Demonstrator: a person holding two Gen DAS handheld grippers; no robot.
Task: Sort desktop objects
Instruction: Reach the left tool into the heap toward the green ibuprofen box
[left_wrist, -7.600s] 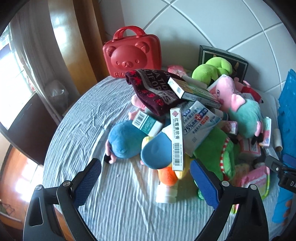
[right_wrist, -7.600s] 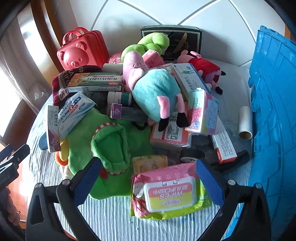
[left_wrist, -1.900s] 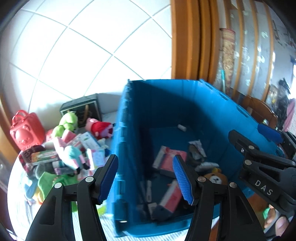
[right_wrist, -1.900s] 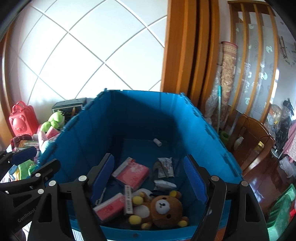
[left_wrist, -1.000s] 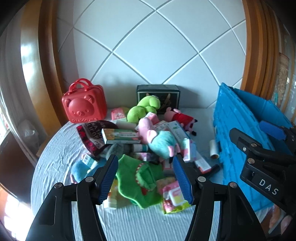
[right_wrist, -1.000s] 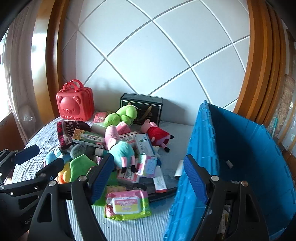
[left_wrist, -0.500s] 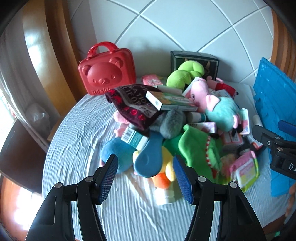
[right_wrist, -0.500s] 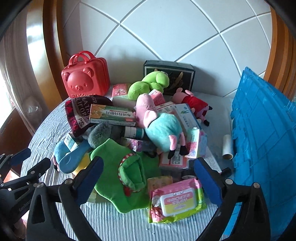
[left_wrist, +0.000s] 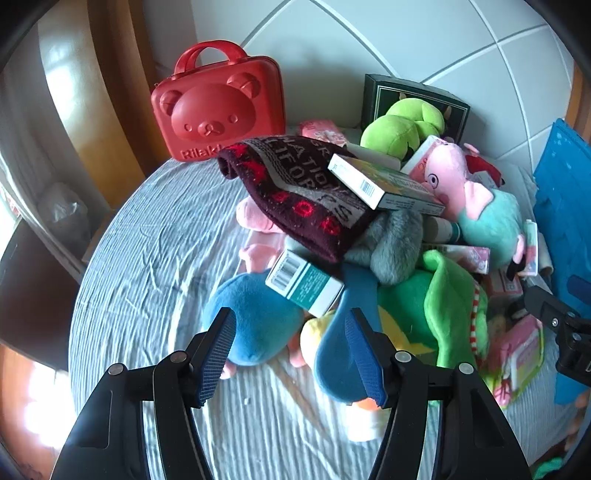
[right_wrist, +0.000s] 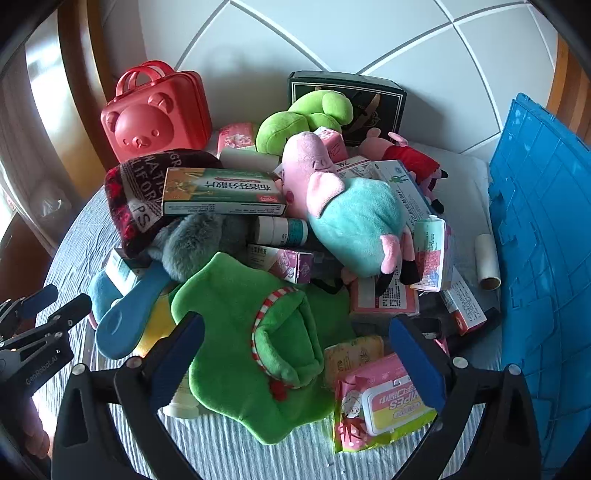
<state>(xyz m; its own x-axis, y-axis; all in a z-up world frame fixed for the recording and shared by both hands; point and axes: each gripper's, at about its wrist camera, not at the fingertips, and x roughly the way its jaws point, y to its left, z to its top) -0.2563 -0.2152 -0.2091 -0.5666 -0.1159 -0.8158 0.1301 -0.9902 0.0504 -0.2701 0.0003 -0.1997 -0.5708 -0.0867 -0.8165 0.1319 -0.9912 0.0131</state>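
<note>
Hovering hand-held grippers (right_wrist: 295, 354) over toy pile (right_wrist: 280, 236)

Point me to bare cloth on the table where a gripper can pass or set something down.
Bare striped tablecloth lies left of the pile, between the red bear-face case and the blue plush toy, and along the near edge. A narrower strip holds the white paper roll beside the blue plastic crate. The centre is stacked.

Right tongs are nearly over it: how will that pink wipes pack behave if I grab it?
The wipes pack looks like a soft, glossy pouch, so it probably squashes and may slip. Its rigid flip lid looks the firmer grab. Lying flat on the cloth, it shouldn't roll.
</note>
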